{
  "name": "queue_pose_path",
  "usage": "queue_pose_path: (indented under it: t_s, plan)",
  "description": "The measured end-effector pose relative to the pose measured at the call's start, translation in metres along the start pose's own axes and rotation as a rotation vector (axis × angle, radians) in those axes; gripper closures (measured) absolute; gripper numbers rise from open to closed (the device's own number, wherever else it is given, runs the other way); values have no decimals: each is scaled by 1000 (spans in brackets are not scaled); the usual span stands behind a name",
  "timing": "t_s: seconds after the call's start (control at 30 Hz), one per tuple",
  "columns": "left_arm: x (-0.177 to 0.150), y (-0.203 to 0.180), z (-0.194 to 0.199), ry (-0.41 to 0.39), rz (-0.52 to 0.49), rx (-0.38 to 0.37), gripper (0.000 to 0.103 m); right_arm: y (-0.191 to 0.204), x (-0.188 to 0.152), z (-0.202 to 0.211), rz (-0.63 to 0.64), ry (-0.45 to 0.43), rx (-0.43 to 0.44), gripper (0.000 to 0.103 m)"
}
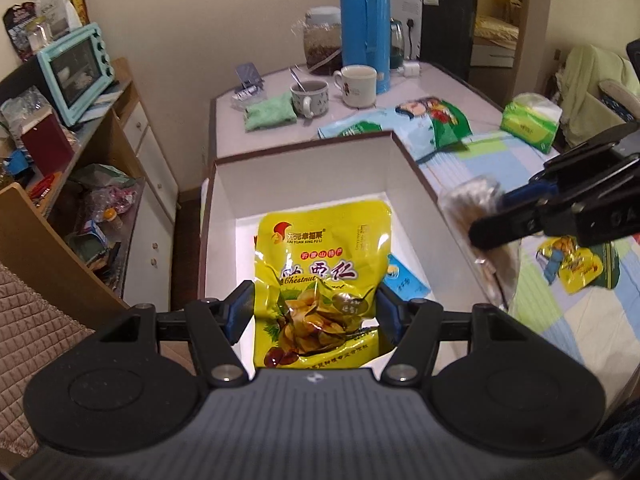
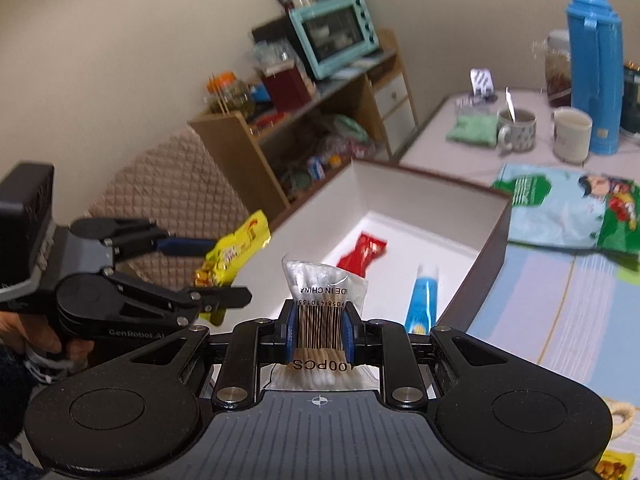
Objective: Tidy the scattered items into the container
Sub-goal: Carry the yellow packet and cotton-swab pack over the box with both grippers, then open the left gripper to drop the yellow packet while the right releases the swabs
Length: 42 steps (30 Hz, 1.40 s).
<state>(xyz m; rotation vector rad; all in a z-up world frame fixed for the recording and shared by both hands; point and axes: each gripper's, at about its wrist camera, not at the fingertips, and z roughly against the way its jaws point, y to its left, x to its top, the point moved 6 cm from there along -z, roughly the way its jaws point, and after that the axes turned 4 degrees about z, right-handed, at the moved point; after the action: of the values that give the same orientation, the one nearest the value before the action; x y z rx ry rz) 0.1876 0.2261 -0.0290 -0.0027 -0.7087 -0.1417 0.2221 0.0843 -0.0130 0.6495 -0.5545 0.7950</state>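
Table [image 1: 472,80] with patchwork cloth [image 2: 560,312], white box [image 1: 304,168], blue thermos [image 1: 364,24]; left tongs [image 1: 316,312] clenched on chestnut packet [image 1: 320,272], right tongs [image 2: 319,330] on cotton-swab pack [image 2: 320,300].

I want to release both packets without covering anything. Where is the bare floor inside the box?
The white box has bare floor at its far end, between the red packet, the blue tube and the far wall. The near end is crowded: the chestnut bag and cotton swab packet hang there.
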Motion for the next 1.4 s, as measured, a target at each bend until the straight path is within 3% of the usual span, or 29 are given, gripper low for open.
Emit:
queue_pose_path:
  t_s: [0.53,0.87,1.23,1.27,1.3,1.33,1.37,1.4]
  plan:
    - [-34,16,-55,164,-107,-73,44,12,-21,-77,164,223,-71,81]
    - [-41,19,-85,230,-86,-86,44,4,-31,-116,192,314,-102,81]
    - [-50,13,-105,298,-70,-94,41,-2,-34,-131,216,398,-111,81]
    - [-51,12,-106,306,-71,-94,40,-2,-35,-132,228,412,-111,77]
    - [-51,12,-106,313,-73,-99,40,-1,-37,-132,243,426,-112,64]
    - [-52,11,-105,316,-74,-102,38,1,-38,-131,265,421,-100,37]
    - [-52,10,-105,318,-76,-104,37,4,-39,-129,287,417,-91,24]
    - [-53,9,-104,320,-79,-105,35,7,-40,-127,307,420,-90,24]
